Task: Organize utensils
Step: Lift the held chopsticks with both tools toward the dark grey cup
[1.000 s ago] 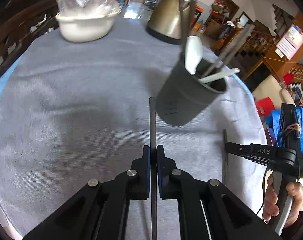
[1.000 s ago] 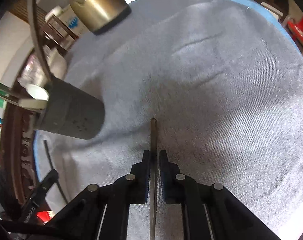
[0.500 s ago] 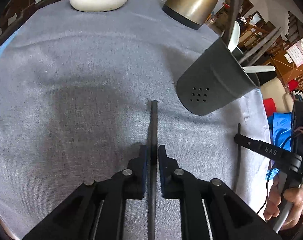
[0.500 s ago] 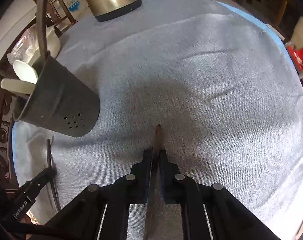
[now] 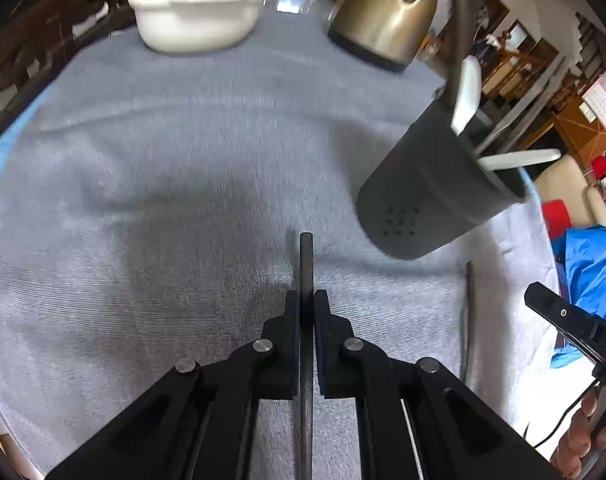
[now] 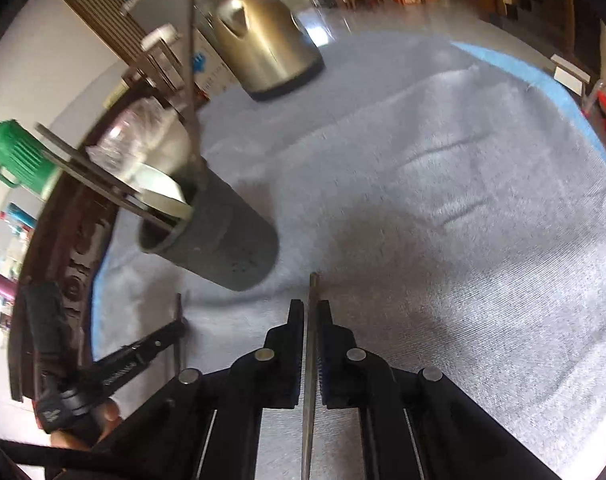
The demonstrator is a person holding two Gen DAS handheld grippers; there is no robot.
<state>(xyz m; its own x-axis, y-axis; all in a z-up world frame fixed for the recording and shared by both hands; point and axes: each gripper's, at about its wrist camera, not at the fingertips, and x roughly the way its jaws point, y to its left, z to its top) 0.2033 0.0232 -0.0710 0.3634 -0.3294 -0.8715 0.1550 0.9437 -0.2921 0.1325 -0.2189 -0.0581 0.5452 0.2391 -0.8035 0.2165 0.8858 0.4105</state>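
The left gripper (image 5: 307,304) is clamped on a dark chopstick (image 5: 306,256) that runs straight out between its fingers, and the right gripper (image 6: 311,312) is likewise closed on a second, lighter chopstick (image 6: 312,292). Both sticks point forward over the grey tablecloth (image 5: 163,168), their tips short of the dark utensil cup (image 5: 431,196), which stands just ahead and already holds white spoons (image 5: 467,92) and several chopsticks. To drop these in cleanly, I judge each tip should be lifted above the cup's rim, tilted down into the free part of the mouth, and let go only once the stick is well inside, one hand at a time so the sticks do not cross. Both grippers are held low and roughly level, side by side. A kettle (image 5: 383,12) and white bowl (image 5: 195,20) sit well beyond.
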